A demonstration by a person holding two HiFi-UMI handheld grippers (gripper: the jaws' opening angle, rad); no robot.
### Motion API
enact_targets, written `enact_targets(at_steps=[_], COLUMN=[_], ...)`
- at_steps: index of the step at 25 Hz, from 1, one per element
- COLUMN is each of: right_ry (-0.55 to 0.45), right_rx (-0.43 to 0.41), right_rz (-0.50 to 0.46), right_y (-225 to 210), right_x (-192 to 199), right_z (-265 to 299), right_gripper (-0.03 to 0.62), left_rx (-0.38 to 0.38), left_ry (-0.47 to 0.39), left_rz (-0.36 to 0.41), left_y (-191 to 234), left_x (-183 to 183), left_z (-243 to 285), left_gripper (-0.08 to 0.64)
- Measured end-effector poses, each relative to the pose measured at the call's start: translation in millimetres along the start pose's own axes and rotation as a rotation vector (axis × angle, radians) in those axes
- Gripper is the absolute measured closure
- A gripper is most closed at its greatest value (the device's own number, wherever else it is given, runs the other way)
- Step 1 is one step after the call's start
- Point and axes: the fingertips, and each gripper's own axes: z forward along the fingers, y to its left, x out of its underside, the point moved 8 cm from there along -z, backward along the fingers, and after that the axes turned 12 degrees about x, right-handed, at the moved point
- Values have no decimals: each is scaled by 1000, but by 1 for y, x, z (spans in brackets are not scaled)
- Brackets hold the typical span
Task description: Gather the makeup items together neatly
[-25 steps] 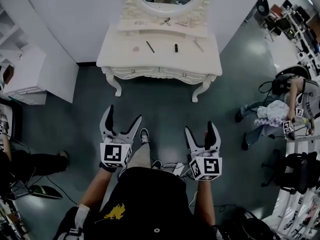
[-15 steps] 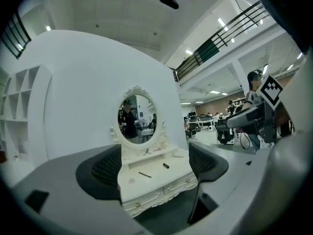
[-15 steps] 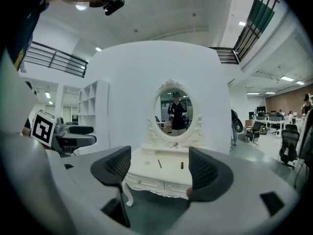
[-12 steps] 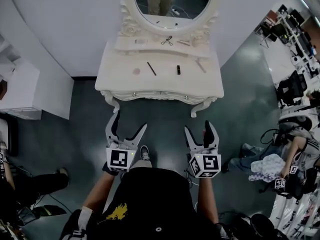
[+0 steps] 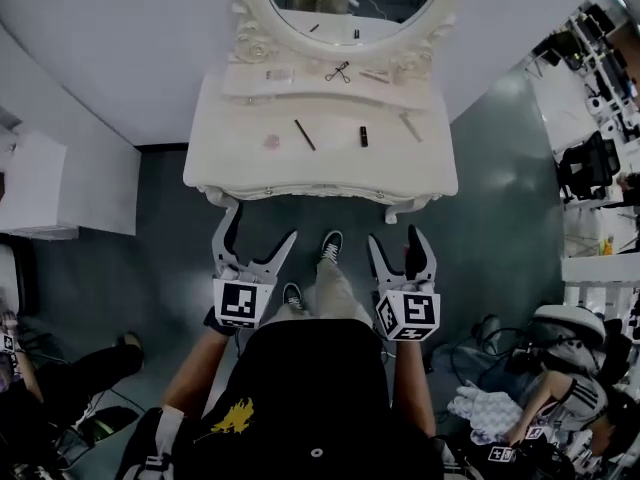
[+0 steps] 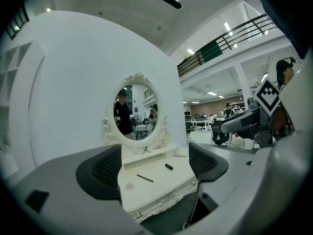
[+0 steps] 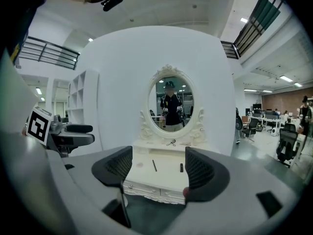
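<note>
Left gripper (image 5: 260, 226) gapes empty; right gripper (image 5: 395, 238), wide and empty, has just closed slightly. The pencil (image 5: 304, 135) looks light, thin and slippery: pinch mid-shaft.

Dim, flat overhead lighting; gripper views bend strongly at the edges.

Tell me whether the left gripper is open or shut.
Open. The jaws of the left gripper stand wide apart with nothing between them; the dressing table shows through the gap.

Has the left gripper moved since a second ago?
Yes: the left gripper has come toward the dressing table; the floor gap to its front edge has nearly closed.
</note>
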Motion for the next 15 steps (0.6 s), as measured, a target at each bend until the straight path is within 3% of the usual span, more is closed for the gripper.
enact_targets(at_steps=[12, 15], right_ry=[77, 126], right_rx=[-10, -30], right_rz=[33, 69], right_y=[-40, -62], right_x=[-2, -6], right_z=[208, 258], right_gripper=[281, 301], left_rx=[36, 7], left_ry=[73, 3], left_rz=[-18, -25], left_y=[75, 85], left_x=[18, 11], left_z=[173, 229], left_gripper=[127, 127])
